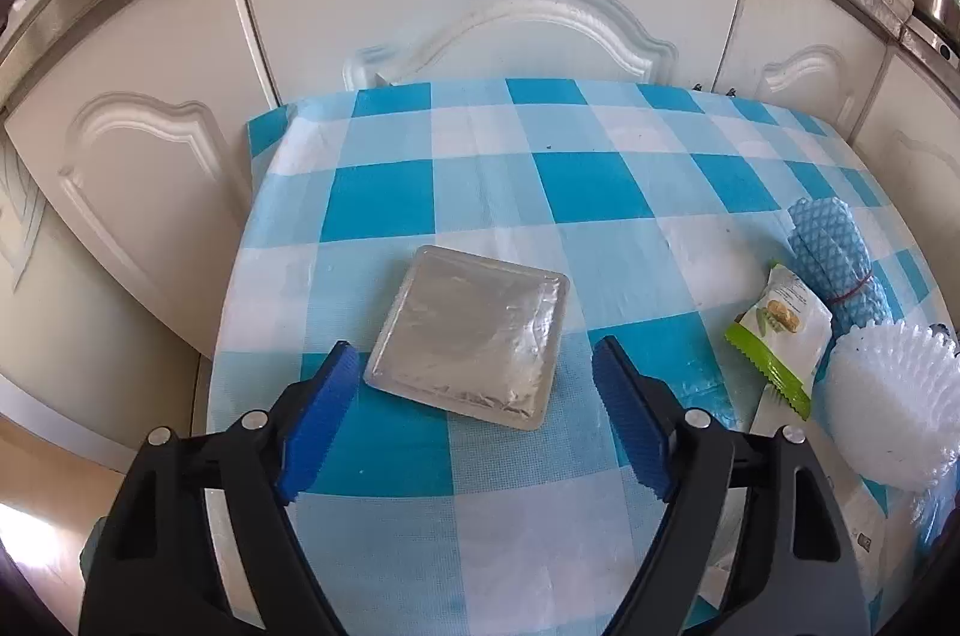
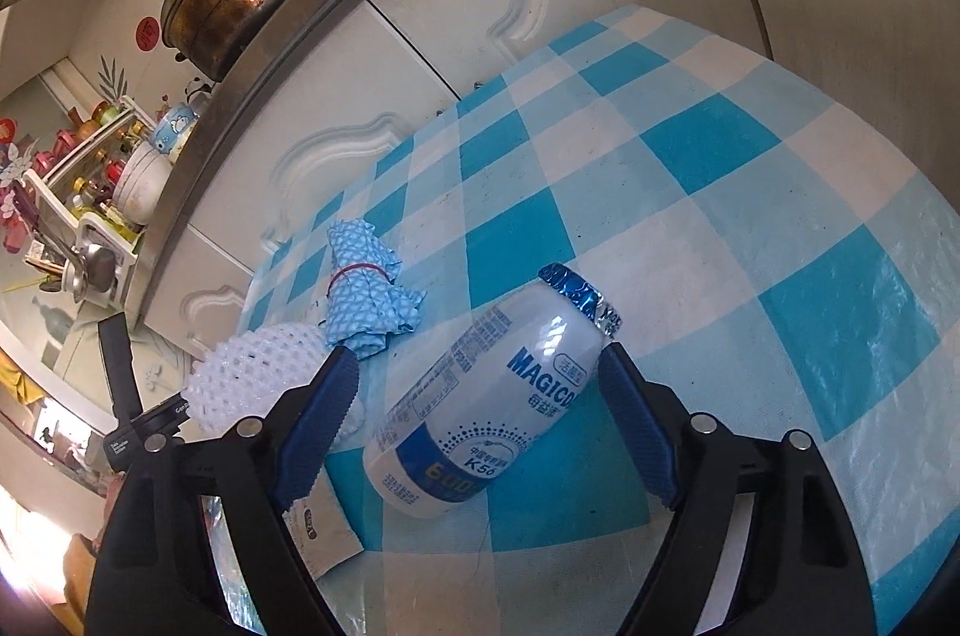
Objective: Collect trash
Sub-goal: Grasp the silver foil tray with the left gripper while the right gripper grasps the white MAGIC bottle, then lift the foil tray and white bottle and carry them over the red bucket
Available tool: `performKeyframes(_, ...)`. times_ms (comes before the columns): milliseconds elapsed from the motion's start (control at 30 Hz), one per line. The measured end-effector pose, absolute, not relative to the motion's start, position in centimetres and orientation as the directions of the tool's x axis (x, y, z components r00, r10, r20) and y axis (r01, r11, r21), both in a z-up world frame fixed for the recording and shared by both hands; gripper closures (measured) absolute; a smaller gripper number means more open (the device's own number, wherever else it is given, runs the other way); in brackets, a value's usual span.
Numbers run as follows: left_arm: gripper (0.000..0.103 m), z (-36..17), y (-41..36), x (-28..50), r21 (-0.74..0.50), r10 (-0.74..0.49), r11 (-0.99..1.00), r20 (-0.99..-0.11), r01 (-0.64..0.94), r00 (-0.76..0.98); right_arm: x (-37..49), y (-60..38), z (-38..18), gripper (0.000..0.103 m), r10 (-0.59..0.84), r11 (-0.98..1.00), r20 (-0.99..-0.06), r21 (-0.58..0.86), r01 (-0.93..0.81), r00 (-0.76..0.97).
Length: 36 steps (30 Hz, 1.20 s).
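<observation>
A flat square silver foil pouch [image 1: 468, 336] lies on the blue-and-white checked tablecloth [image 1: 600, 192]. My left gripper [image 1: 475, 353] is open, with its blue pads either side of the pouch's near end and a gap on the right side. In the right wrist view a white drink bottle [image 2: 480, 396] with blue print and a torn blue foil top lies on its side. My right gripper [image 2: 478, 360] is open around it; the right pad is close to the bottle's neck and the left pad stands clear of it.
A green-and-white snack wrapper [image 1: 780, 330], a blue patterned cloth bundle [image 1: 834, 258] tied with a red band and a white foam net [image 1: 894, 396] lie at the table's right. A small paper packet [image 2: 324, 528] lies under my right gripper's left finger. White cabinet doors [image 1: 480, 6] stand behind the table.
</observation>
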State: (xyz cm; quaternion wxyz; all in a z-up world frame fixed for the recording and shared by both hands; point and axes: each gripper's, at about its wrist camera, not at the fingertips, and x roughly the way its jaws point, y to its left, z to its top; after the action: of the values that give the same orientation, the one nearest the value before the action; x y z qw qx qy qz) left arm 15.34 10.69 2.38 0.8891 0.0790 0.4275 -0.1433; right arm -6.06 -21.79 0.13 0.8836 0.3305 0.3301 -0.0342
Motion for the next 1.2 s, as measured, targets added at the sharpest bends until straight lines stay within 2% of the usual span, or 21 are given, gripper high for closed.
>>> performKeyframes(100, 0.024, 2.1, 10.3, 15.6, 0.034, -0.176, 0.945, -0.784, 0.325, 0.596, -5.8, -21.6, 0.2, 0.037, 0.118, 0.807, -0.634, 0.51, 0.298, 0.764)
performKeyframes(200, 0.031, 1.9, 10.1, 15.9, 0.039, -0.17, 0.947, -0.783, 0.32, 0.599, -5.7, -21.4, 0.2, 0.04, 0.106, 0.82, -0.643, 0.487, 0.299, 0.758)
performKeyframes(333, 0.031, 1.6, 10.1, 16.0, 0.037, -0.167, 0.949, -0.782, 0.313, 0.601, -5.5, -21.3, 0.2, 0.041, 0.104, 0.832, -0.649, 0.472, 0.292, 0.754)
performKeyframes(500, 0.033, 1.3, 9.7, 15.9, 0.034, -0.176, 0.946, -0.779, 0.321, 0.602, -5.3, -20.9, 0.3, 0.048, 0.12, 0.842, -0.653, 0.466, 0.272, 0.748)
performKeyframes(700, 0.032, 1.3, 9.2, 16.2, 0.054, -0.171, 0.941, -0.776, 0.334, 0.607, -5.2, -20.9, 0.2, 0.052, 0.134, 0.842, -0.648, 0.473, 0.26, 0.749)
performKeyframes(867, 0.039, 1.4, 8.9, 16.2, 0.053, -0.17, 0.942, -0.777, 0.332, 0.606, -5.2, -21.0, 0.3, 0.055, 0.143, 0.84, -0.643, 0.481, 0.251, 0.753)
performKeyframes(1200, 0.04, 1.8, 9.3, 14.6, 0.044, -0.148, 0.956, -0.779, 0.288, 0.609, -5.5, -20.9, 0.5, 0.057, 0.17, 0.839, -0.619, 0.499, 0.216, 0.767)
